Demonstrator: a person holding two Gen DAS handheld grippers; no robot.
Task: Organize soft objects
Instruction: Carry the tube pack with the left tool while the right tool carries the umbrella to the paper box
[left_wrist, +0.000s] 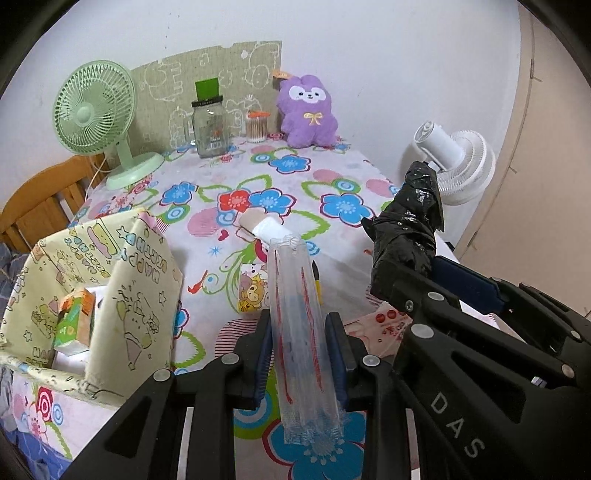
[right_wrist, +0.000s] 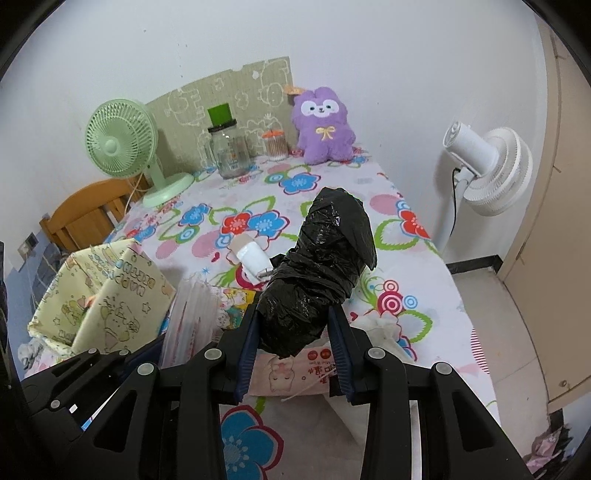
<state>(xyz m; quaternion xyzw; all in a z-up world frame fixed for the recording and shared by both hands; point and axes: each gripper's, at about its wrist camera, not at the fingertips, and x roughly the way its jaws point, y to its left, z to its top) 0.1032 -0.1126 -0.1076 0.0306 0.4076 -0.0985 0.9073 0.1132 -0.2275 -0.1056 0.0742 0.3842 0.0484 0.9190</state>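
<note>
Now my left tongs clamp a clear plastic sleeve of straws; my right tongs grip a crumpled black plastic bag roll above the floral tabletop.

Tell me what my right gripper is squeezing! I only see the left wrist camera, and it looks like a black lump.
Observer: A rolled-up black plastic bag. Both pads of the right gripper press on its lower end.
Operator: What's under it?
Observer: A pink wipes pack with a piglet drawn on it, lying on the floral tablecloth.
Operator: Is the white fan on the table?
Observer: No. The white fan sits on a pole beside the table.
</note>
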